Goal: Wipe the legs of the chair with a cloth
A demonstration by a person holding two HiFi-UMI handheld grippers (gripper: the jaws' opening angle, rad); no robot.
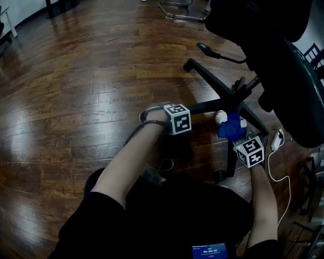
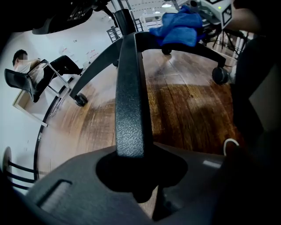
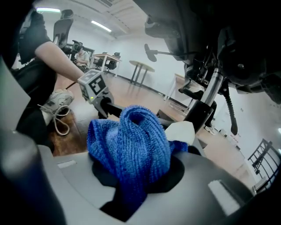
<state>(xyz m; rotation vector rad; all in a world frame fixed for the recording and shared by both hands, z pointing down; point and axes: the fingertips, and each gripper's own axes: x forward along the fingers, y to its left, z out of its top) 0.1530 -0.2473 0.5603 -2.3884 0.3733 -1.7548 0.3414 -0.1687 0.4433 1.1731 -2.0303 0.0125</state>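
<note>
A black office chair stands tipped over its star base, and one black leg runs from the hub toward me. My left gripper is shut on that leg near its outer end. In the left gripper view the leg rises straight out from between the jaws of the left gripper. My right gripper is shut on a bunched blue cloth, held against the base close to the hub. In the right gripper view the cloth fills the jaws and a white fingertip shows beside it.
The chair's dark seat looms at the upper right. A white plug with a cable lies on the wood floor to the right of my right hand. Another chair's chrome base is far off. A seated person is across the room.
</note>
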